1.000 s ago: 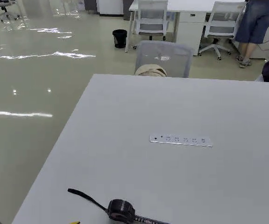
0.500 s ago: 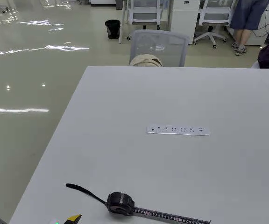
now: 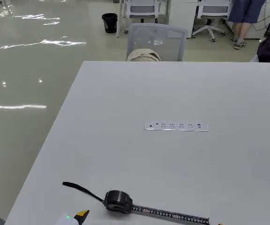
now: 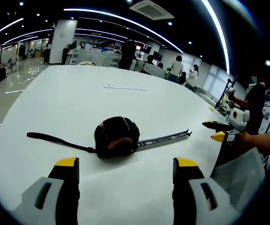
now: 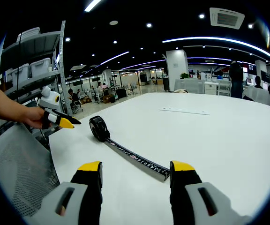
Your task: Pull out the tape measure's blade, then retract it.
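Head view: white table (image 3: 125,117), shiny floor (image 3: 22,70) and mesh chair (image 3: 156,41) beyond. Power strip (image 3: 176,126) far ahead of left gripper (image 3: 81,216). Tape measure (image 3: 118,201) just right of its yellow tip, blade (image 3: 170,215) out.

Left gripper view: jaws apart, holding nothing. Tape measure just ahead, between them. Marks on blade too small to read.

Right gripper view: right gripper (image 5: 136,173) jaws apart, empty. Blade tip just ahead, beside one jaw. Shelves (image 5: 32,65) off to left.

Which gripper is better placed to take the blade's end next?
Probably the right gripper: the blade's end lies just by its open jaws. The left gripper faces the case instead.
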Demonstrator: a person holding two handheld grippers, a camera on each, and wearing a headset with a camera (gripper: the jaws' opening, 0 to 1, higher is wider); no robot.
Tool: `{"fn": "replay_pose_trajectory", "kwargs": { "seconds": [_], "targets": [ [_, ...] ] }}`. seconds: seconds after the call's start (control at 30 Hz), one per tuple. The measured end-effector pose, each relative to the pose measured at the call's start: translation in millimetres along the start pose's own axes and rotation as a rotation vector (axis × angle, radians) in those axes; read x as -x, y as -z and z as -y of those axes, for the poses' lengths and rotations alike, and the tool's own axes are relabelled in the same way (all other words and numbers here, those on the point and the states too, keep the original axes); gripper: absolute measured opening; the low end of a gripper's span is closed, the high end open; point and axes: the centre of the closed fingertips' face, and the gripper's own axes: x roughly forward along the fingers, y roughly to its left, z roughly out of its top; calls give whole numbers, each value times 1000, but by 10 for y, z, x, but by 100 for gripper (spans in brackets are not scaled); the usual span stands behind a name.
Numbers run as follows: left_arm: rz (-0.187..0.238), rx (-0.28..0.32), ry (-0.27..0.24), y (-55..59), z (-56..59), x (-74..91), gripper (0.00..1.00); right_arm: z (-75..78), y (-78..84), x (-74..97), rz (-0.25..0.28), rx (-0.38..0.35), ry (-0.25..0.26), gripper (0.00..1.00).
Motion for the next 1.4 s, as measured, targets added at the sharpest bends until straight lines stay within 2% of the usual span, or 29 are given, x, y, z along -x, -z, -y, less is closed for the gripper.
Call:
{"fn": "replay_pose_trajectory", "kwargs": {
  "seconds": [0.2, 0.33, 0.63, 0.73, 0.87, 0.97, 1.03, 1.2, 1.27, 1.4],
  "targets": [
    [3, 22, -13, -1, -13, -98, 82, 8, 33, -4, -7, 0, 0, 58],
    [-9, 38, -14, 43, -31, -176, 82, 0, 42, -5, -9, -4, -2, 58],
    [-25, 48, -31, 89, -63, -272, 83, 16, 63, -12, -14, -9, 0, 58],
    [-24, 69, -40, 87, -80, -298, 83, 24, 55, -21, -12, -12, 0, 58],
    [-37, 52, -39, 107, -61, -343, 83, 41, 62, -30, -13, -15, 1, 58],
    [-32, 63, -48, 99, -79, -365, 84, 47, 69, -42, -16, -16, 1, 58],
    [-20, 46, -59, 78, -84, -391, 86, 44, 78, -52, -19, -16, -1, 58],
    [-21, 43, -71, 71, -86, -426, 86, 64, 88, -60, -21, -18, 0, 58],
    [-20, 25, -86, 64, -93, -436, 85, 68, 85, -58, -21, -20, 2, 58],
    [-20, 45, -99, 68, -123, -468, 85, 98, 103, -66, -24, -23, 8, 57]
  ]
}}
